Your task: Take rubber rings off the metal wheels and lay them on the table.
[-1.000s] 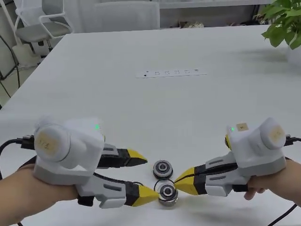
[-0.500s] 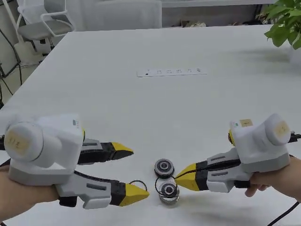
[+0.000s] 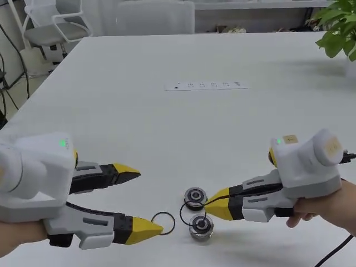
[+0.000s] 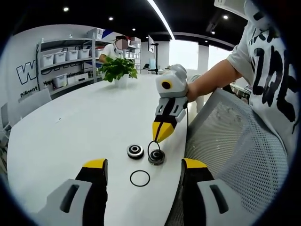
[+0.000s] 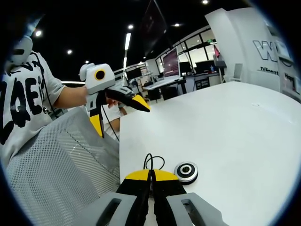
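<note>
In the head view my left claw [image 3: 146, 200] sits low on the left with its yellow tips spread wide apart and nothing between them. Just off its lower tip a loose ring [image 3: 174, 222] lies flat on the white tabletop [image 3: 167, 128]. My right claw [image 3: 210, 207] comes in from the right with its tips pinched together on a held ring [image 3: 181, 210], whose black loop stands between the far wheel [image 3: 195, 197] and the near wheel [image 3: 201, 226]. I cannot tell whether that loop is clear of the near wheel. Farther up the tabletop there is a socket strip [image 3: 206, 85], with a plant [image 3: 340, 30] at the right edge and a chair [image 3: 53, 25] beyond the left corner. In the left gripper view my own tips frame the loose ring [image 4: 130, 178] lying flat, touching neither tip. Past it stand the far wheel [image 4: 135, 151] and the near wheel [image 4: 156, 157], close together. The right claw [image 4: 162, 134] points down at them, and the held ring [image 4: 149, 149] hangs from its tip down to the near wheel. In the right gripper view my tips [image 5: 151, 175] are closed, with the held ring [image 5: 146, 161] poking out between them, and the far wheel [image 5: 186, 172] is just to their right on the tabletop. The left claw [image 5: 120, 113] hangs gaping across from me, near the tabletop's edge.
</note>
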`<state>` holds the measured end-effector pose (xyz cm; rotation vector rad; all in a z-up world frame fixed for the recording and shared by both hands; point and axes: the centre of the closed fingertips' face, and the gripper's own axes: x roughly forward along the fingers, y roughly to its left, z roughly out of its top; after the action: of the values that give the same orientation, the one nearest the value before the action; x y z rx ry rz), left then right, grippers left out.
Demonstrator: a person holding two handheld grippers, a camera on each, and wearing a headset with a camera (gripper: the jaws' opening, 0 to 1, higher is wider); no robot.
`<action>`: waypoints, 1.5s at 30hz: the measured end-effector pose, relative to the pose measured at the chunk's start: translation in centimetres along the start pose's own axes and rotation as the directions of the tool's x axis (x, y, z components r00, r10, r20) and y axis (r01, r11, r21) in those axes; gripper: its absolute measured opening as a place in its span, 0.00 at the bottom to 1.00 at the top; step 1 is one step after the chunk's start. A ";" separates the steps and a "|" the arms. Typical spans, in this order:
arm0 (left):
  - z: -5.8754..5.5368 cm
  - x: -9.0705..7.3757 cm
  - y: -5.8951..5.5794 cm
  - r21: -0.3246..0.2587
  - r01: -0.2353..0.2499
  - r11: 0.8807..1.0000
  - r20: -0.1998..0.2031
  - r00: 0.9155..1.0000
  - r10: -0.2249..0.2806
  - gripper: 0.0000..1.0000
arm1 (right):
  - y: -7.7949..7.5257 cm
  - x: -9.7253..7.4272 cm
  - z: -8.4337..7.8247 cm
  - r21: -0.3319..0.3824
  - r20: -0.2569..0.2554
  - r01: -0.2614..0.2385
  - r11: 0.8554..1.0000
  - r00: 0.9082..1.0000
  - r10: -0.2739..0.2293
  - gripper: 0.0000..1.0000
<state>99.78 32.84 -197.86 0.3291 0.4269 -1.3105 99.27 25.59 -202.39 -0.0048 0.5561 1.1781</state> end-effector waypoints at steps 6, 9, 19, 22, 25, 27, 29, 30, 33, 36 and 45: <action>-0.6 -0.6 0.1 -0.015 -0.020 1.000 -0.001 1.000 0.020 0.65 | 0.1 0.7 0.7 -0.010 -0.001 -0.013 1.000 1.000 0.013 0.00; -0.9 -0.9 0.3 -0.017 -0.031 0.999 -0.007 1.000 0.030 0.68 | 0.1 1.1 0.8 -0.012 -0.003 -0.017 1.000 1.000 0.017 0.00; -1.2 -1.8 0.9 -0.037 -0.067 0.997 0.000 0.998 0.067 0.74 | 0.1 2.6 0.7 -0.020 -0.029 -0.031 0.999 0.999 0.031 0.00; -1.3 -2.0 1.0 -0.041 -0.073 0.997 0.000 0.997 0.073 0.76 | 0.1 3.1 0.5 -0.020 -0.040 -0.037 0.999 0.999 0.036 0.00; -1.6 -2.1 1.0 -0.045 -0.075 0.996 -0.005 0.997 0.075 0.77 | 0.2 3.4 0.4 -0.016 -0.046 -0.041 0.999 0.998 0.041 0.00; -1.7 -2.2 1.0 -0.047 -0.078 0.996 -0.007 0.997 0.078 0.78 | 0.4 3.7 0.3 -0.012 -0.050 -0.046 0.999 0.998 0.045 0.00; -1.9 -2.3 1.0 -0.051 -0.080 0.995 -0.009 0.997 0.080 0.79 | 0.6 4.0 0.2 -0.011 -0.058 -0.053 0.999 0.997 0.053 0.00; -2.0 -2.4 1.0 -0.051 -0.082 0.995 -0.010 0.997 0.082 0.79 | 0.8 4.2 0.1 -0.011 -0.064 -0.059 0.998 0.996 0.058 0.00; -2.1 -2.4 1.0 -0.054 -0.084 0.995 -0.012 0.996 0.084 0.79 | 0.9 4.6 -0.1 -0.012 -0.076 -0.066 0.998 0.995 0.065 0.00; -2.1 -2.5 1.0 -0.056 -0.085 0.995 -0.014 0.996 0.084 0.79 | 1.2 5.1 -0.4 -0.010 -0.089 -0.075 0.997 0.993 0.074 0.00; -2.3 -2.9 1.0 -0.057 -0.093 0.994 -0.018 0.996 0.092 0.79 | 1.7 6.2 -0.9 -0.013 -0.119 -0.089 0.996 0.989 0.087 0.00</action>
<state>99.92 36.58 -198.47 0.3074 0.4565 -1.2038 99.06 31.42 -205.25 -0.0665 0.6555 1.2746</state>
